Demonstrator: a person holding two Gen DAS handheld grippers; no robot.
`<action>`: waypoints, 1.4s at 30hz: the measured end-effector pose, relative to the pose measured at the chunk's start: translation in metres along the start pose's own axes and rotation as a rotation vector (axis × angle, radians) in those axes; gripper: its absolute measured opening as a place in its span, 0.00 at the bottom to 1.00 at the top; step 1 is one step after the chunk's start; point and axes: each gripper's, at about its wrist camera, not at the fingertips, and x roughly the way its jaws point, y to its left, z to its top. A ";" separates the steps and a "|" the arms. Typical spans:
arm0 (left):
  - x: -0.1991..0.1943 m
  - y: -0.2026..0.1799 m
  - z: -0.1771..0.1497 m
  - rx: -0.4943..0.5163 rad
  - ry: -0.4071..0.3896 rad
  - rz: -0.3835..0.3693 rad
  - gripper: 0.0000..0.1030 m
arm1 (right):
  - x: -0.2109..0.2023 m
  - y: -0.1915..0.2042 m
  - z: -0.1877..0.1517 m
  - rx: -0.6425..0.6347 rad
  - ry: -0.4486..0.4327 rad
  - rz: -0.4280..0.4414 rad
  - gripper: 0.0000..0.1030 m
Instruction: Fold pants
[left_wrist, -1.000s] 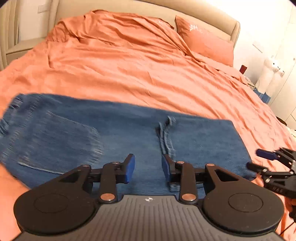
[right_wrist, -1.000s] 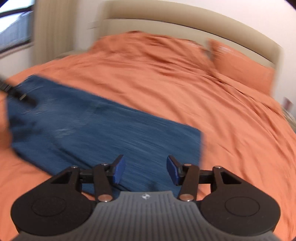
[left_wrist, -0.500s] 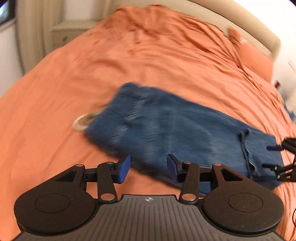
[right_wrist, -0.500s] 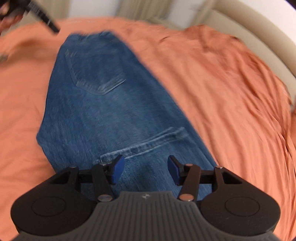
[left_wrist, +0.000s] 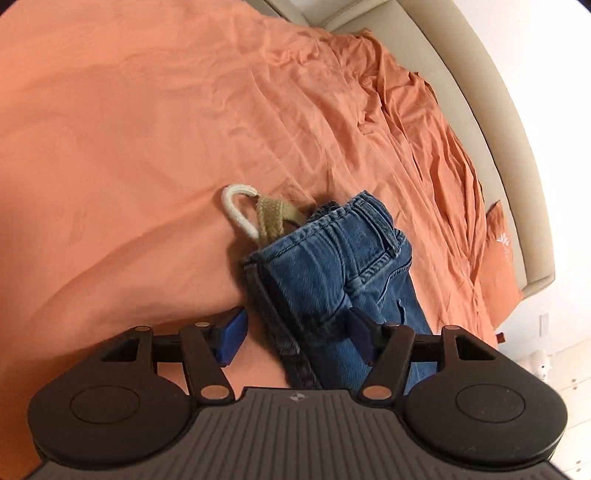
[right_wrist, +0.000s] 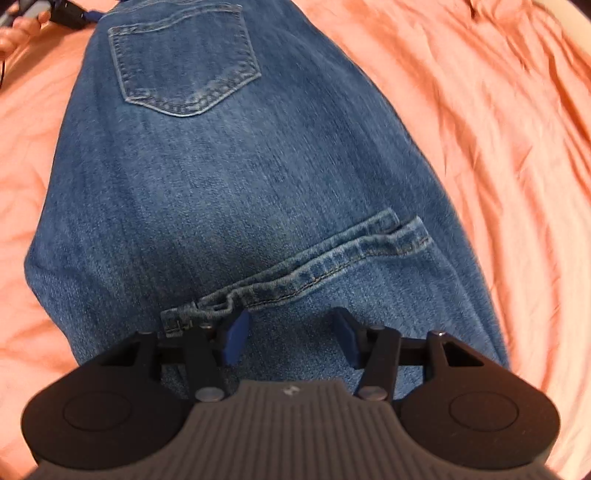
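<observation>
Left wrist view looks forward and down, close over the jeans (left_wrist: 343, 266) waistband end, orange bedspread (left_wrist: 147, 129) filling out to a headboard (left_wrist: 491, 110) at 2 o'clock. Right wrist view looks steeply down, very close over the same jeans (right_wrist: 221, 184). Both share jeans and bedspread.

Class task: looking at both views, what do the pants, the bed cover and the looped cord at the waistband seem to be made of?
Pants: blue denim, faded, with visible weave and stitched seams. Bed cover: matte orange woven fabric, probably cotton, softly creased. Cord: white, apparently braided rope.
</observation>
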 end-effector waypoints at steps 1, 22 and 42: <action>0.005 0.000 0.005 0.014 0.016 -0.001 0.70 | 0.001 -0.001 0.001 0.002 0.007 0.006 0.48; -0.030 -0.145 0.017 0.514 0.048 0.105 0.20 | 0.010 0.012 0.001 -0.001 0.015 -0.079 0.55; 0.102 -0.311 -0.317 1.495 0.056 0.335 0.20 | -0.083 0.048 -0.109 0.374 0.017 -0.166 0.55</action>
